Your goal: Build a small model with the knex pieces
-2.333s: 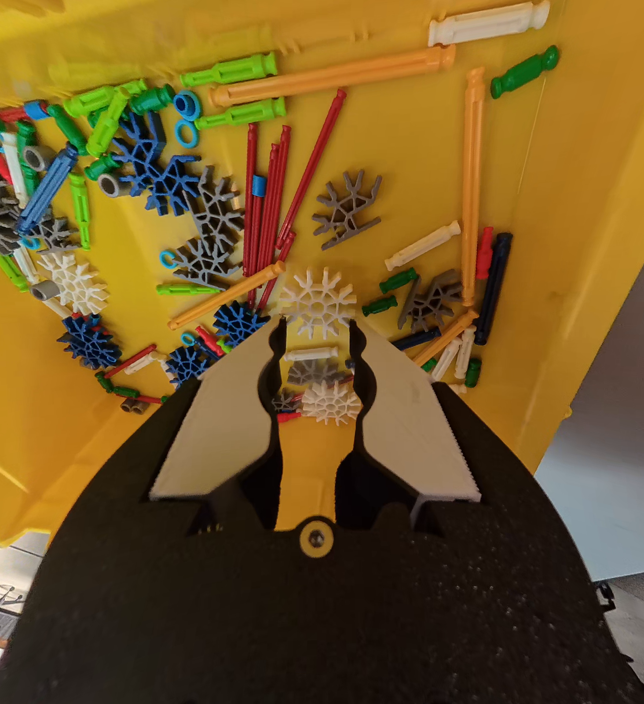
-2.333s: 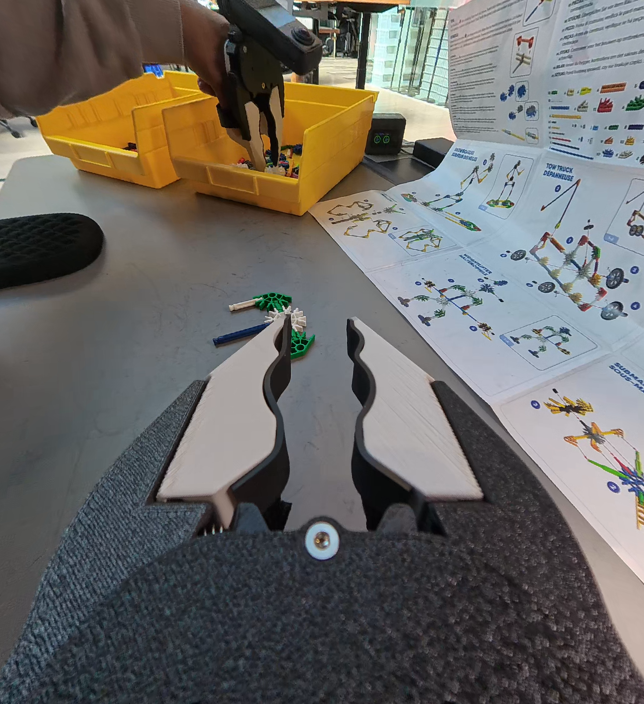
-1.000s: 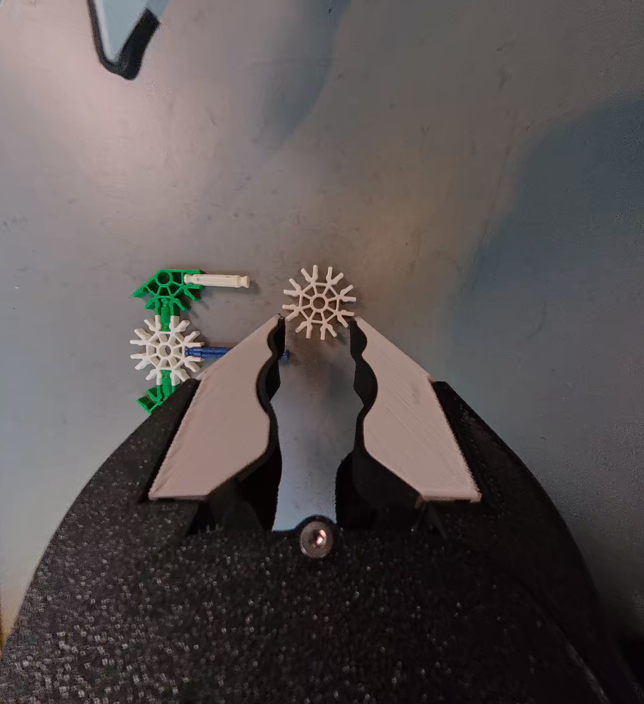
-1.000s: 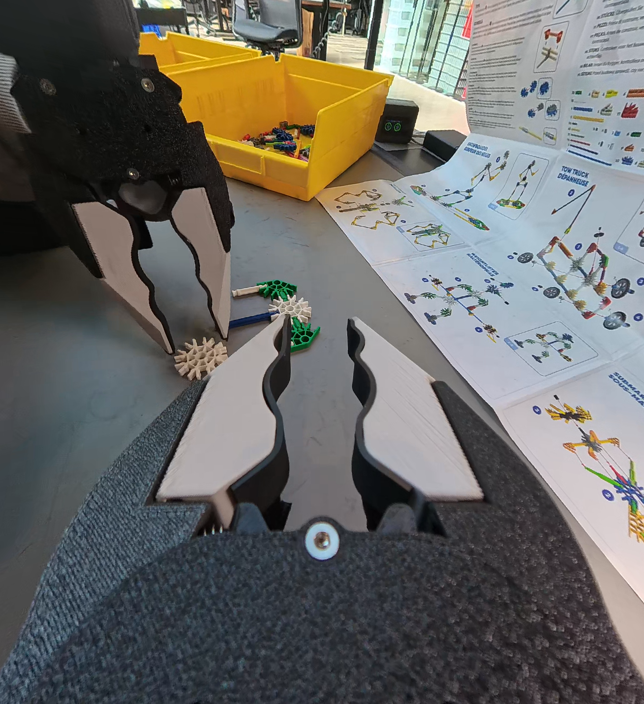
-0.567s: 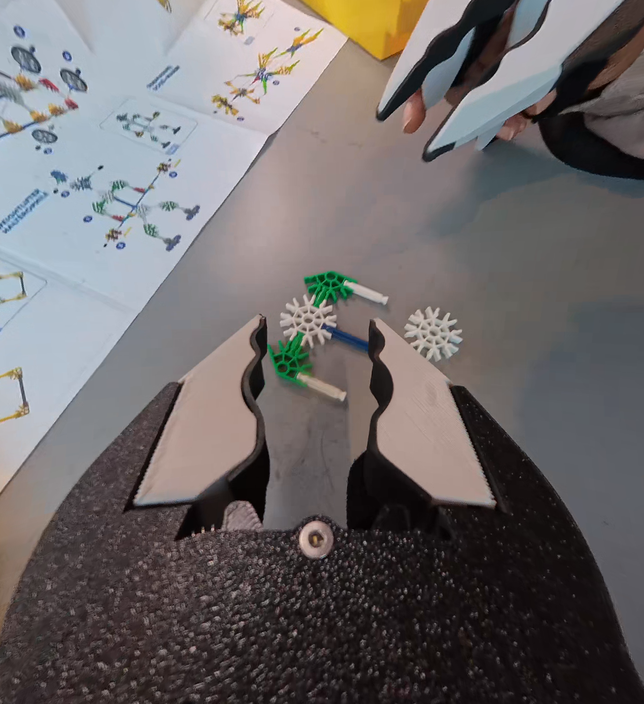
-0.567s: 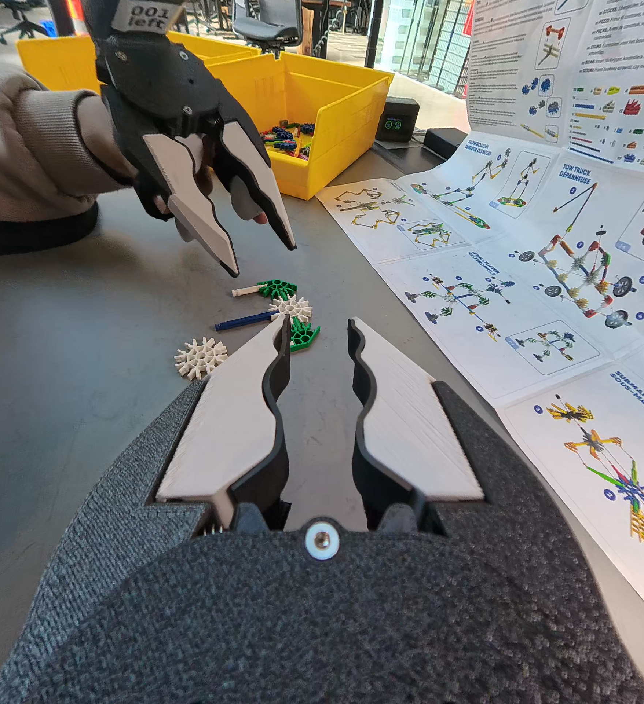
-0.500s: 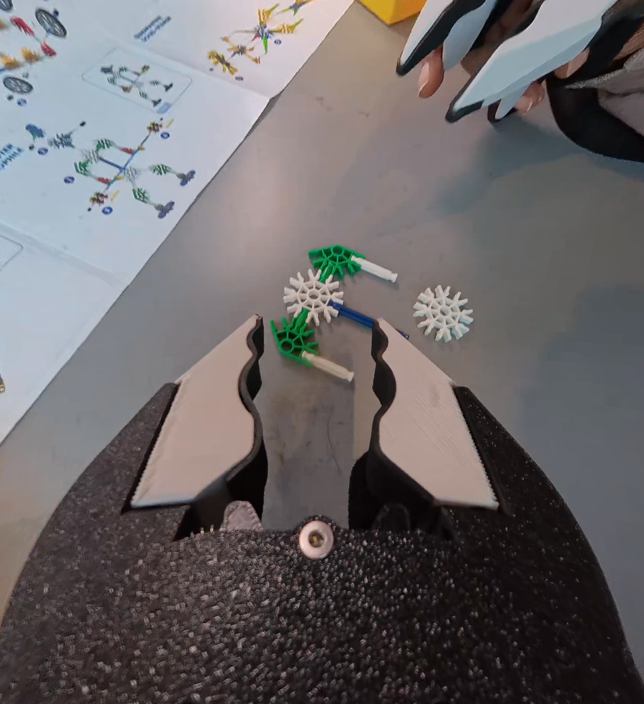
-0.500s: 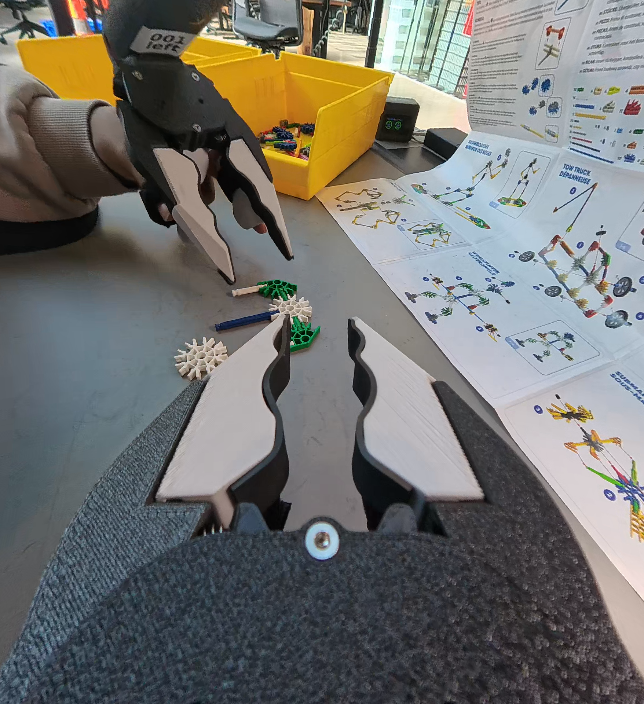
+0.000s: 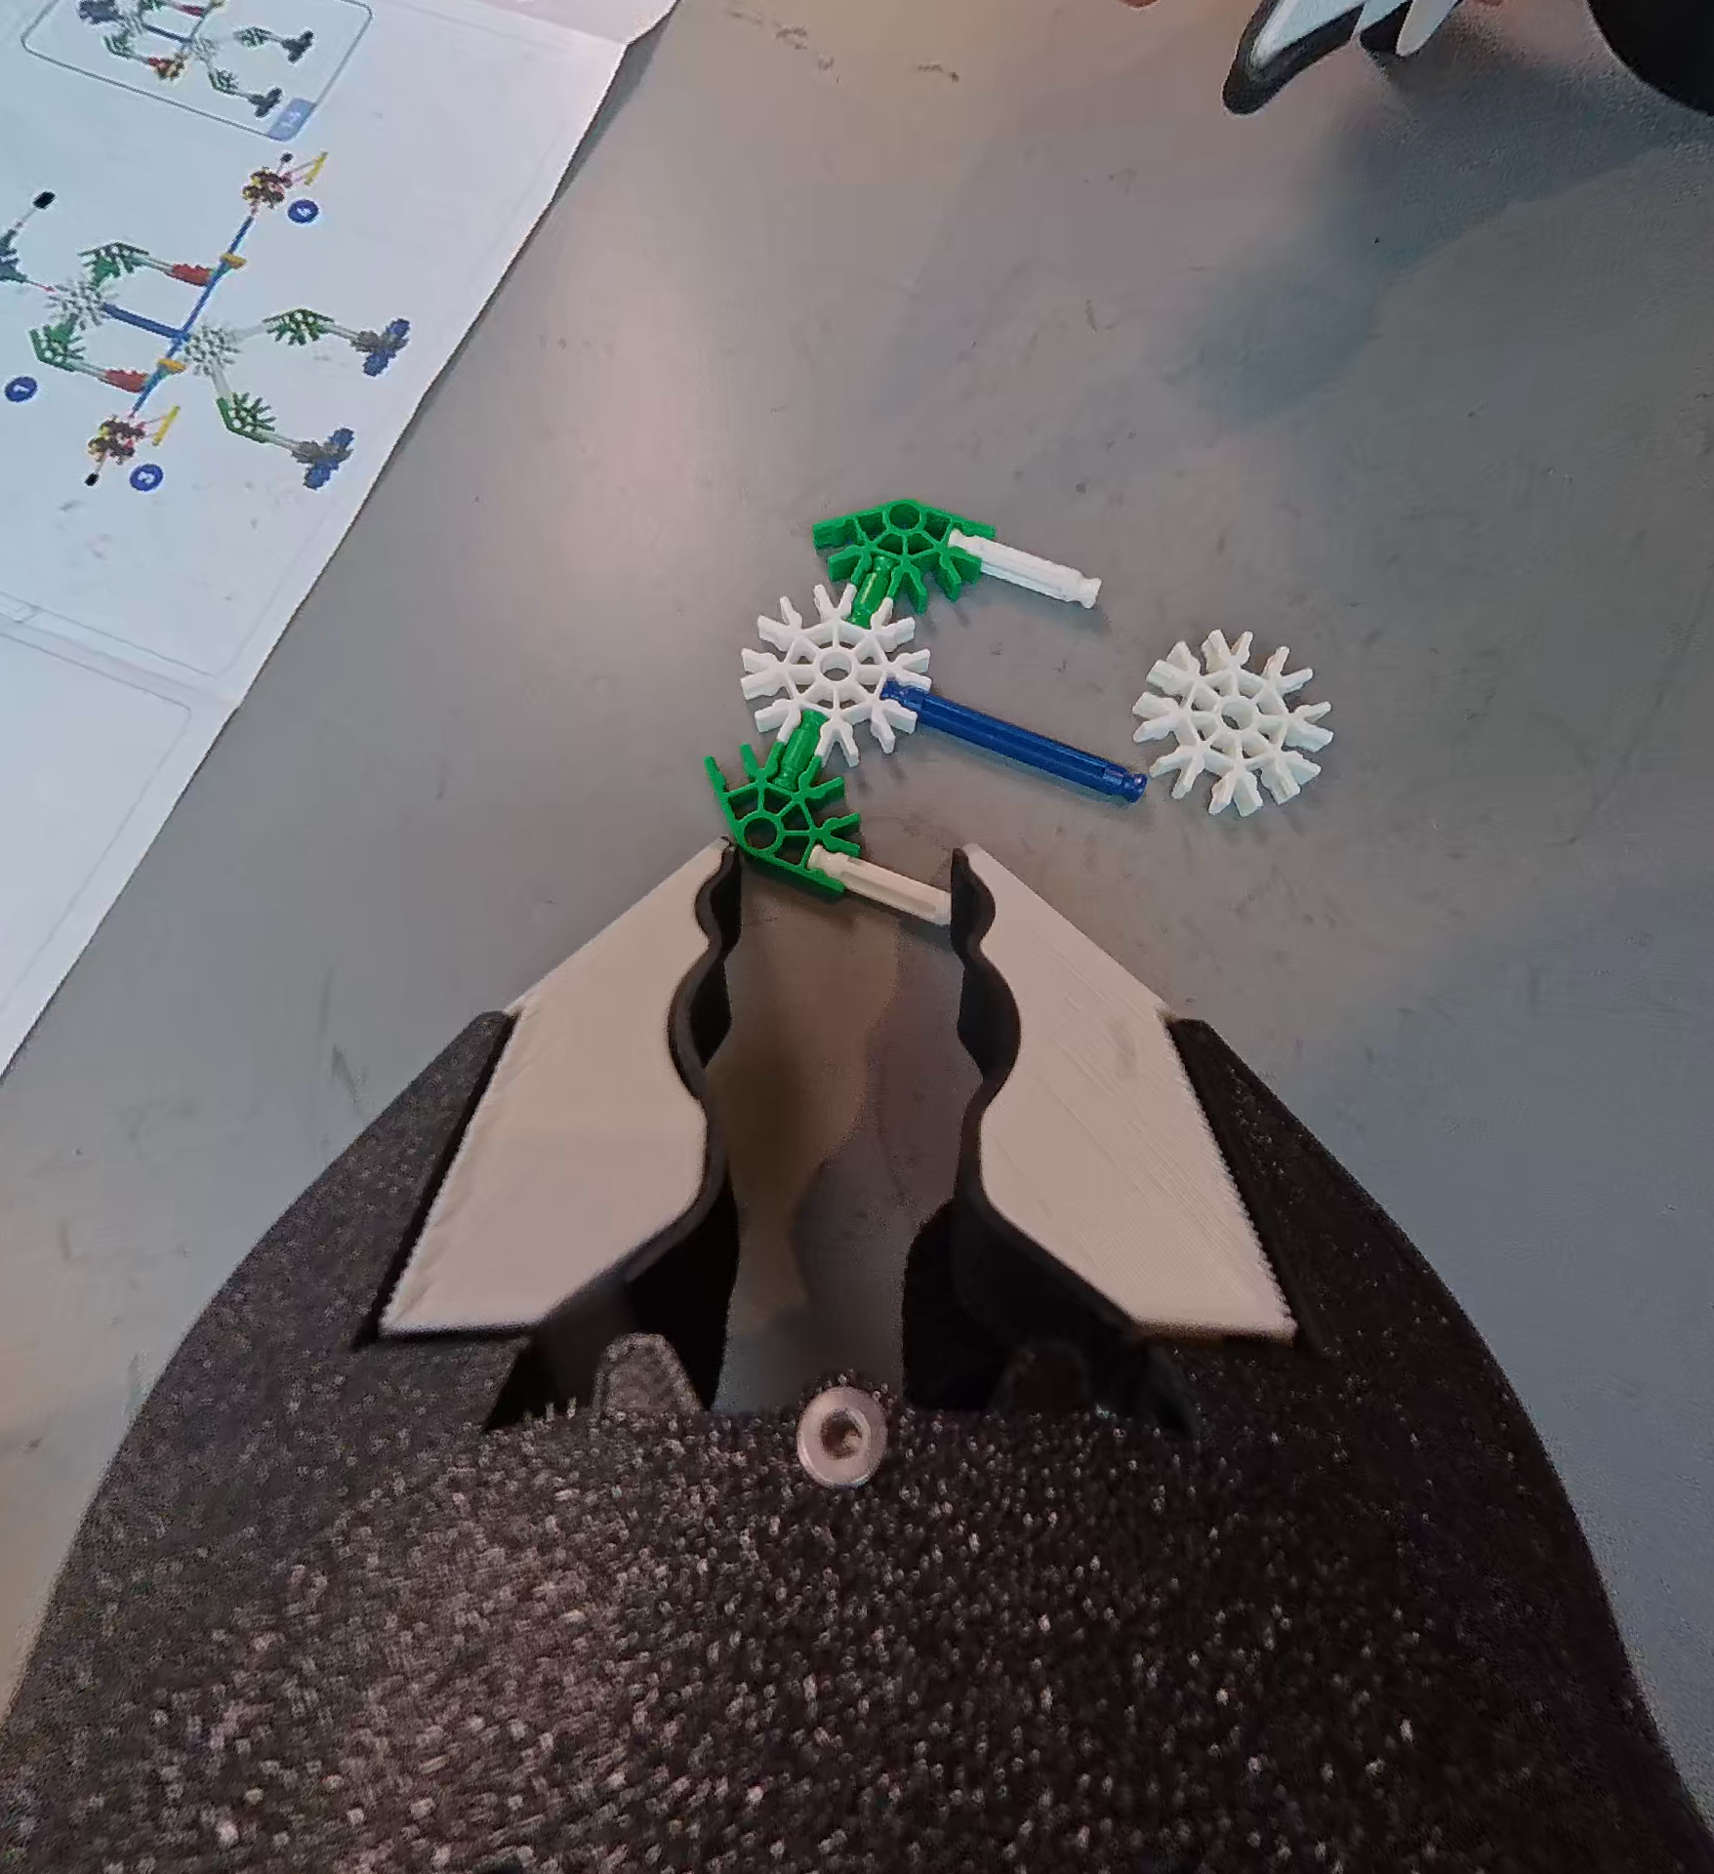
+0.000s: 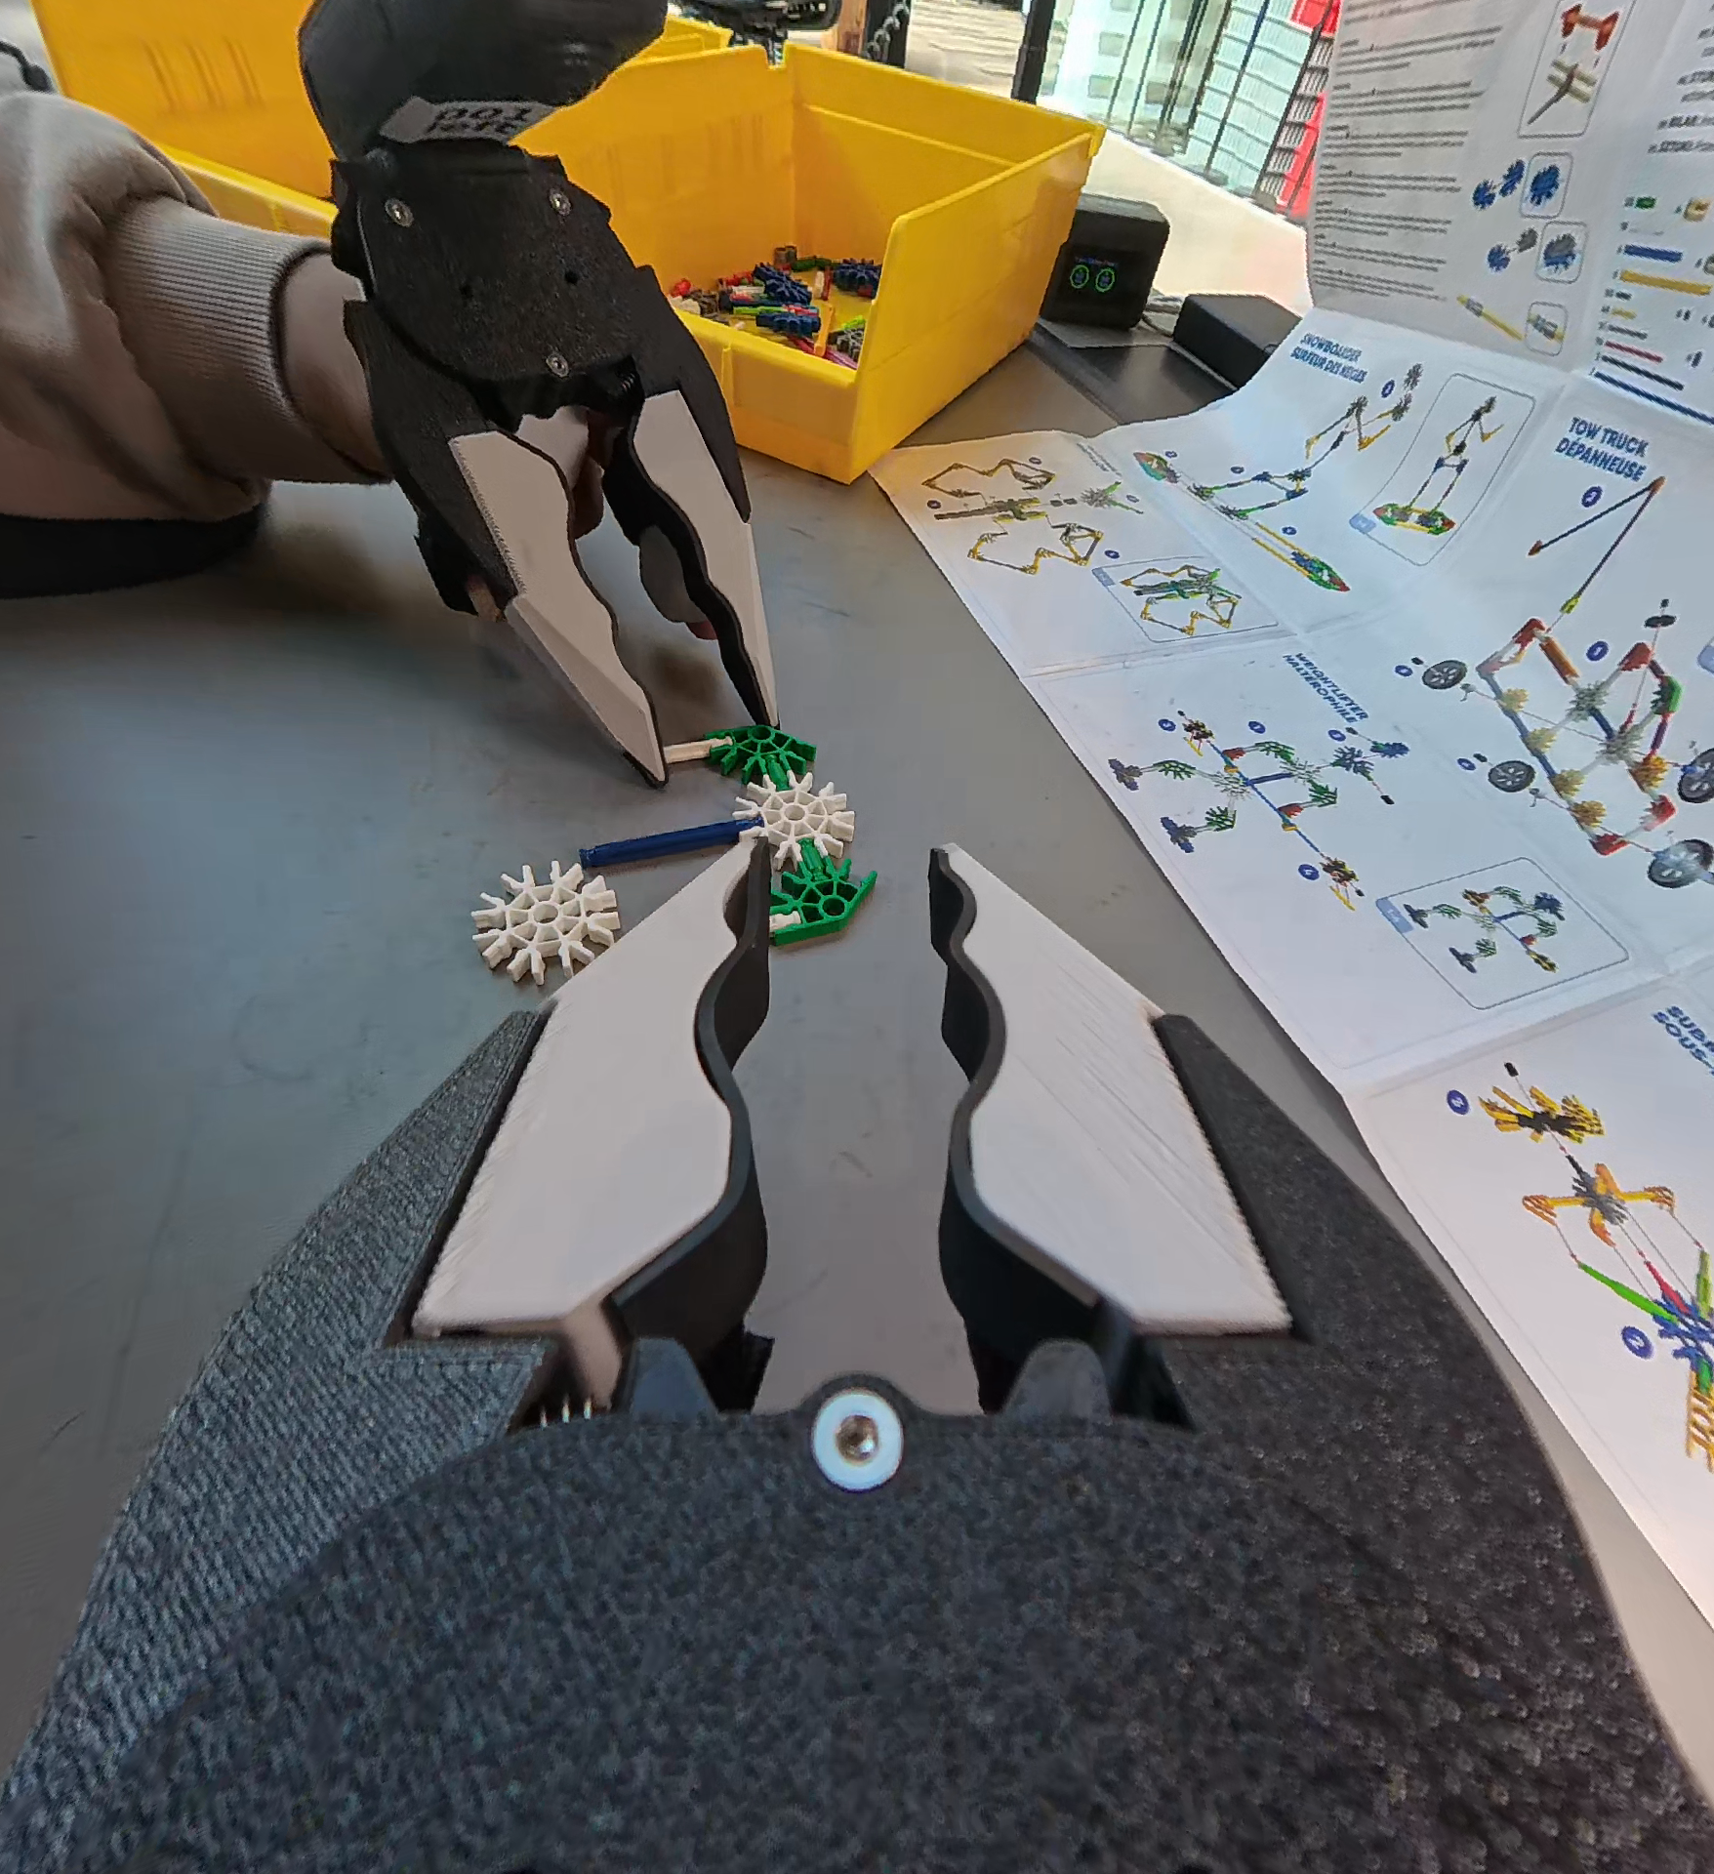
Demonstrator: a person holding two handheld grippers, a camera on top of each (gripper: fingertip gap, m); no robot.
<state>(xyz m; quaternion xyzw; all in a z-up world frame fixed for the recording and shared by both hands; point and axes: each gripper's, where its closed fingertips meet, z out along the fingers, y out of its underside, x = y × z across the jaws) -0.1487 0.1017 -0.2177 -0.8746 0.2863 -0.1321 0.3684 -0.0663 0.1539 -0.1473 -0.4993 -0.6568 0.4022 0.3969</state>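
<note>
Grey and scuffed, the table (image 10: 173, 811) was seen in both views, with a folded instruction sheet (image 10: 1441, 710) spread along one side. Only the right wrist view took in the far end: two yellow bins (image 10: 934, 335), the nearer one holding a heap of coloured toy parts (image 10: 792, 294), and a small black box (image 10: 1101, 264) beside it. A beige sleeve (image 10: 72, 304) was also shown there alone, resting low over the table behind the left gripper (image 10: 711, 740).

Between the two grippers lay a small toy assembly (image 9: 833, 690): a white toothed wheel with a green fan-shaped piece on each side, two short white rods and a blue rod (image 9: 1015, 740). A loose white wheel (image 9: 1233, 722) lay just beside the free end of the blue rod; whether they touched could not be told. The top-down layout was given plainly by the left wrist view, while the right wrist view showed it low and foreshortened.

The left gripper was pitched steeply downward, its fingers spread apart, the tips set at the table on either side of one green piece (image 9: 782, 826) and its white rod (image 9: 883, 887). Nothing was clamped. In the left wrist view only the tip of the right gripper (image 9: 1279, 71) was caught at the top edge.

The right gripper (image 10: 843, 862) was held low and nearly level, fingers parted and empty, its left fingertip (image 10: 746, 872) near the other green piece (image 10: 823, 897)
</note>
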